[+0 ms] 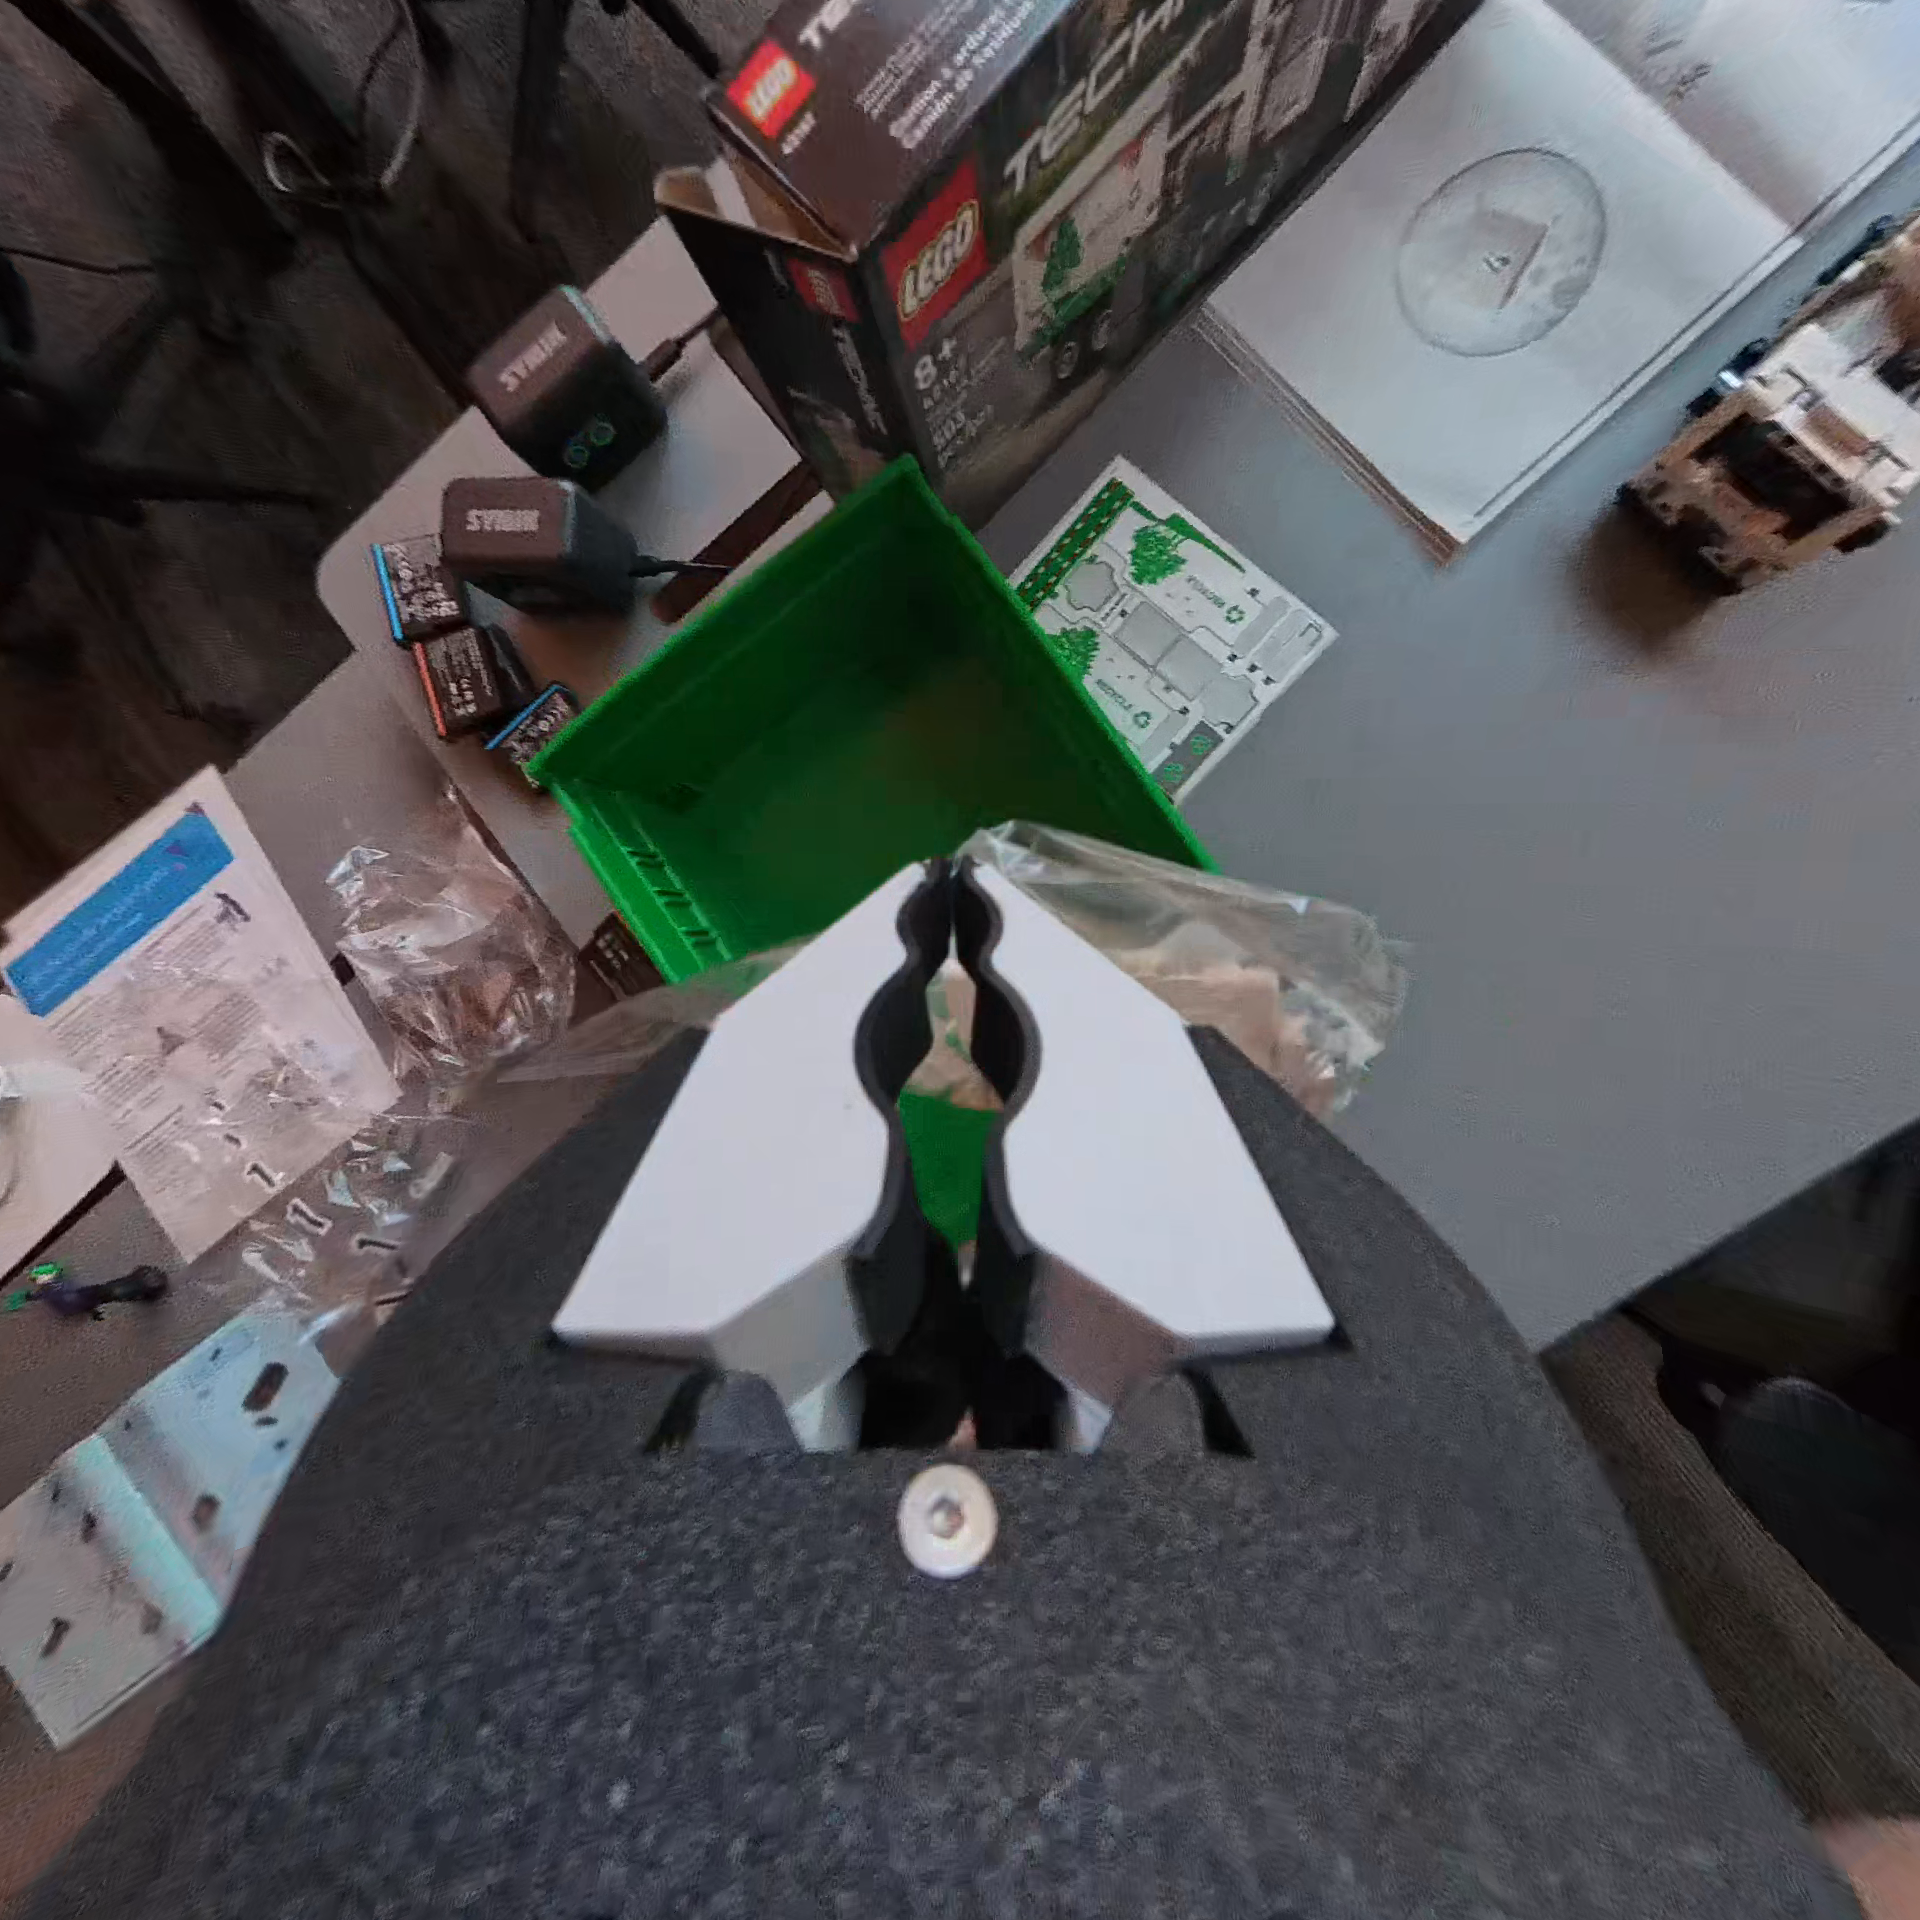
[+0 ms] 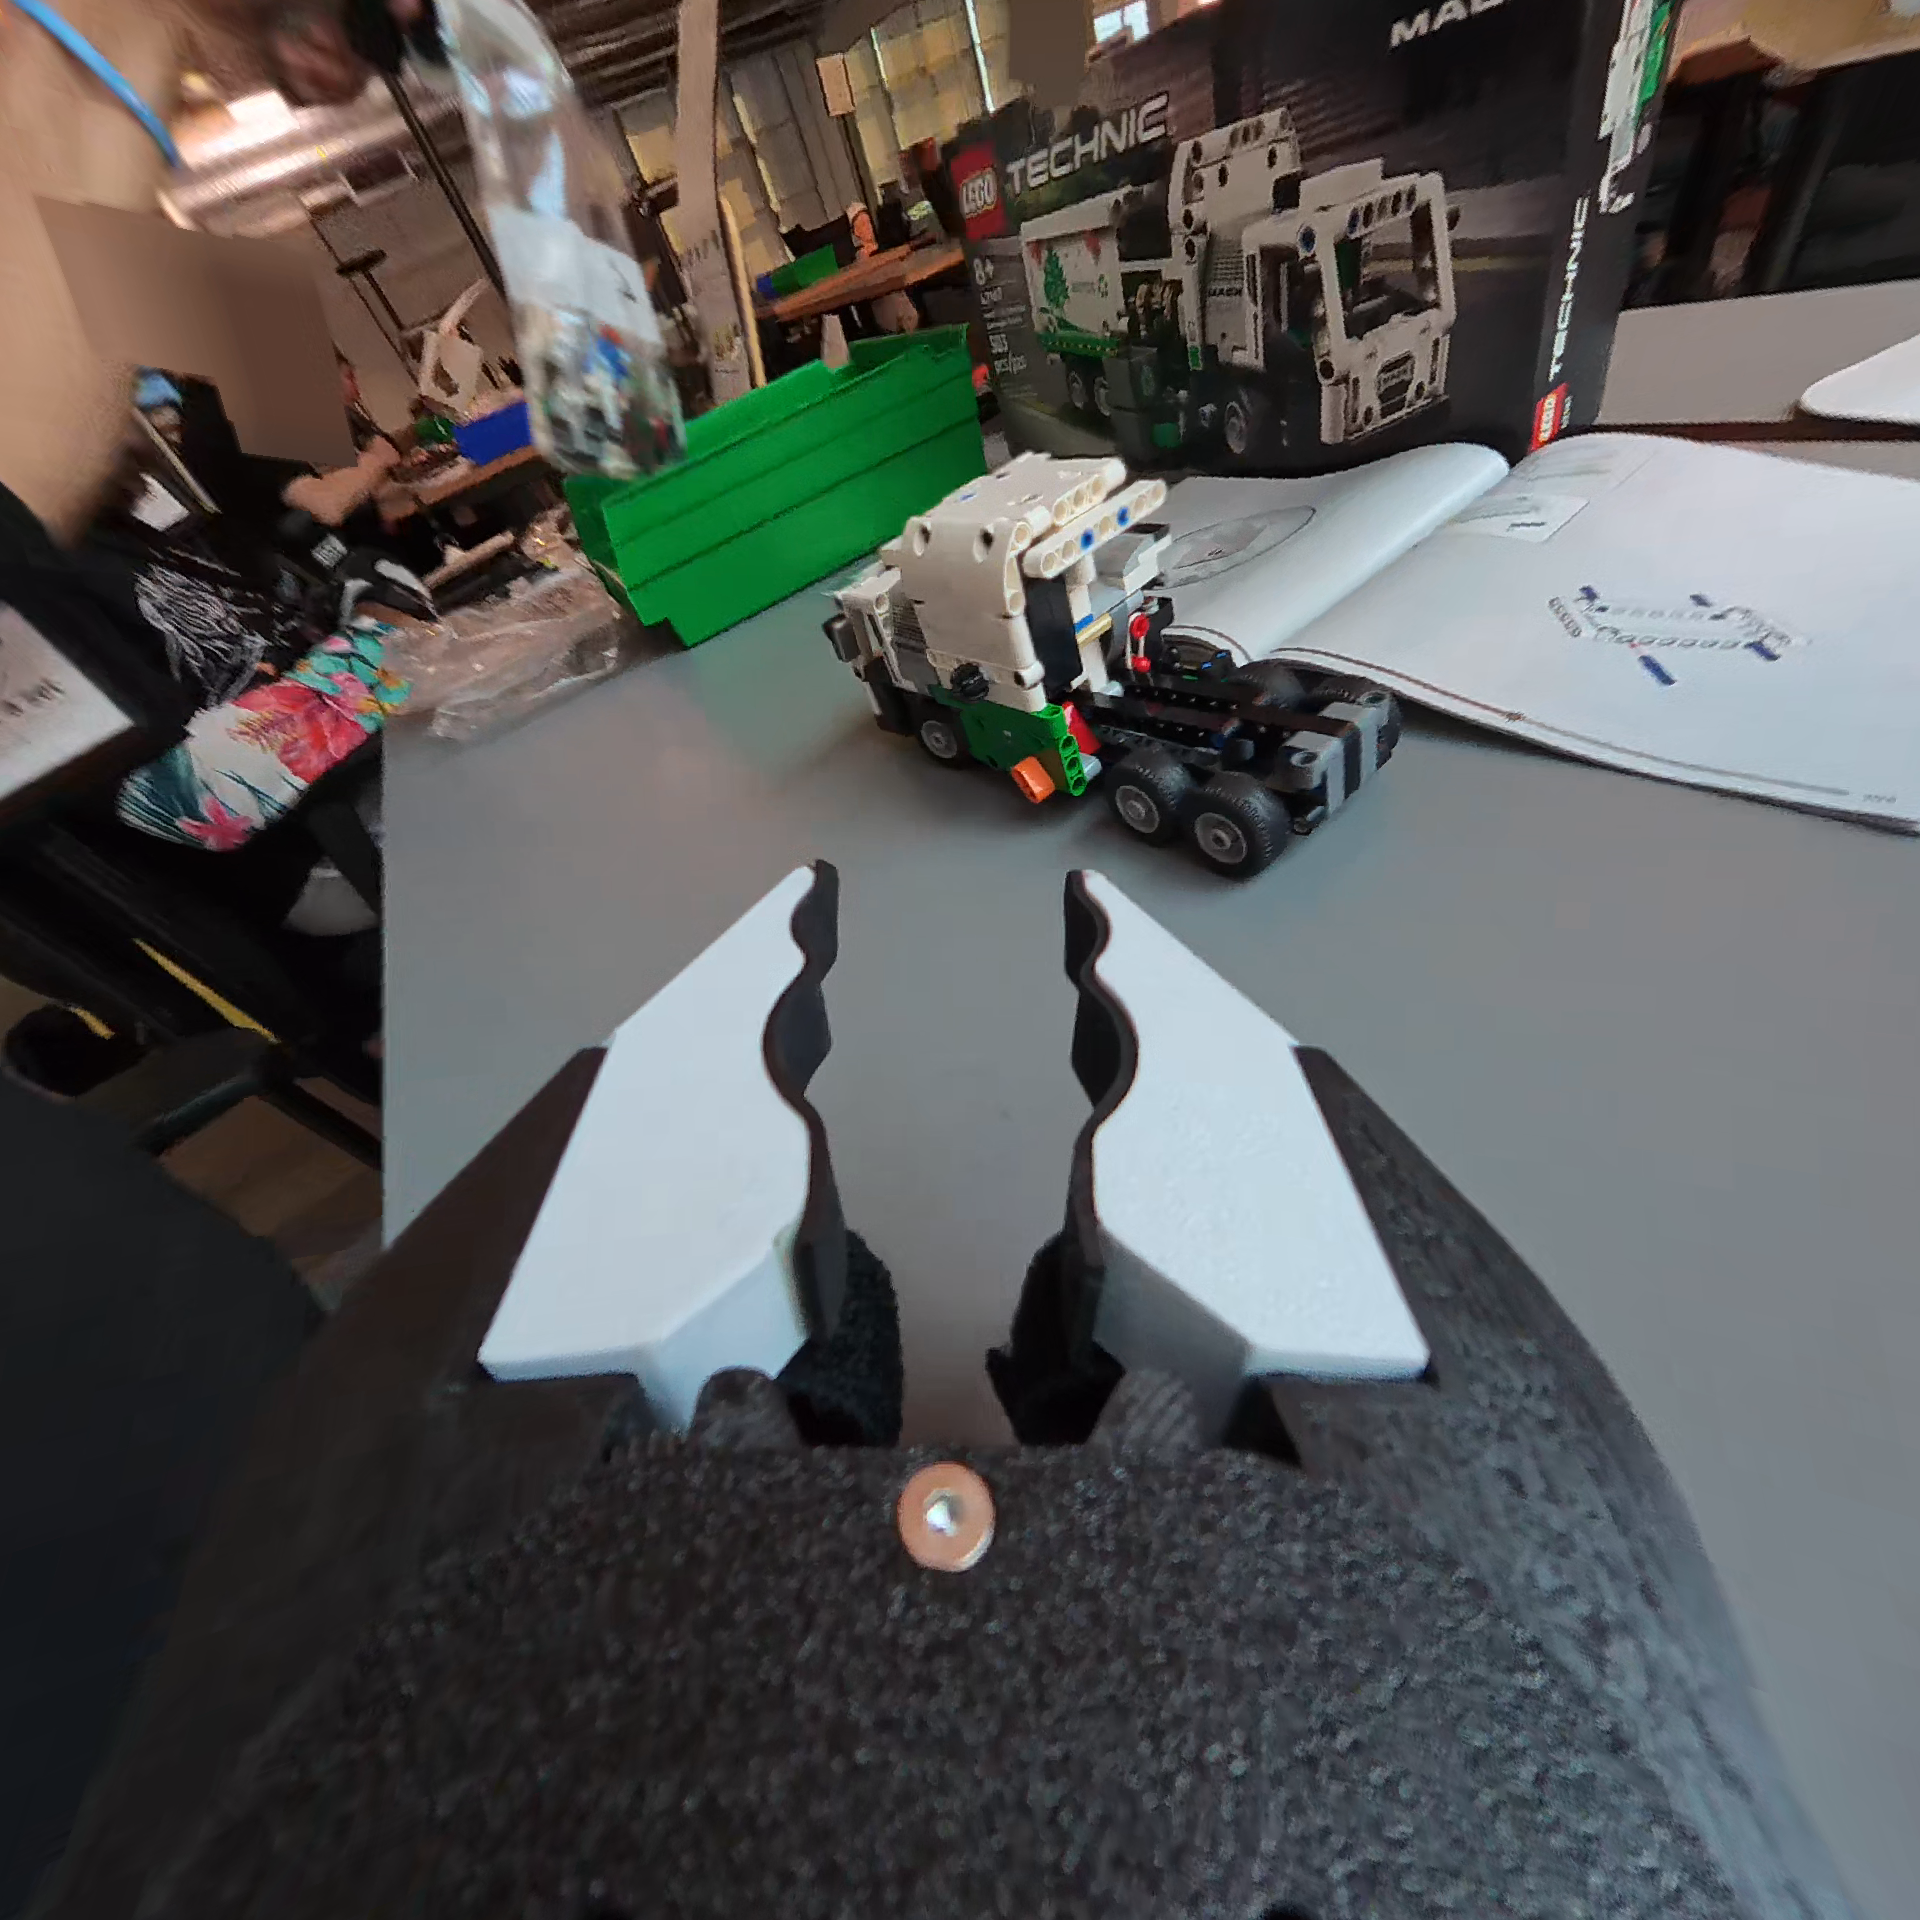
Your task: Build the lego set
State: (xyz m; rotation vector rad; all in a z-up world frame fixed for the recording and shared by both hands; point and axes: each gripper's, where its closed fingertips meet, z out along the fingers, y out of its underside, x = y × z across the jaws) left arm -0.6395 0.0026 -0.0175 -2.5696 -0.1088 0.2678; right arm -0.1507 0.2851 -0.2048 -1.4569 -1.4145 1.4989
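Note:
My left gripper (image 1: 948, 883) is shut on the top of a clear plastic bag of small Lego pieces (image 1: 1195, 956) and holds it over the near edge of an open green bin (image 1: 831, 707). In the right wrist view the bag (image 2: 582, 312) hangs in the air above the bin (image 2: 790, 499). A partly built white, black and green Lego truck (image 2: 1091, 665) stands on the grey table; it also shows blurred in the left wrist view (image 1: 1787, 457). My right gripper (image 2: 951, 894) is open and empty, low over the table just short of the truck.
The Lego box (image 2: 1299, 229) stands behind the truck, with the open instruction booklet (image 2: 1558, 603) to its right. A sticker sheet (image 1: 1174, 634) lies beside the bin. Crumpled empty bags (image 1: 447, 956), a leaflet (image 1: 177, 997) and battery chargers (image 1: 561, 384) lie left. A person (image 2: 270, 727) sits past the table's left edge. My hands' fingertips stand some 60 cm from each other.

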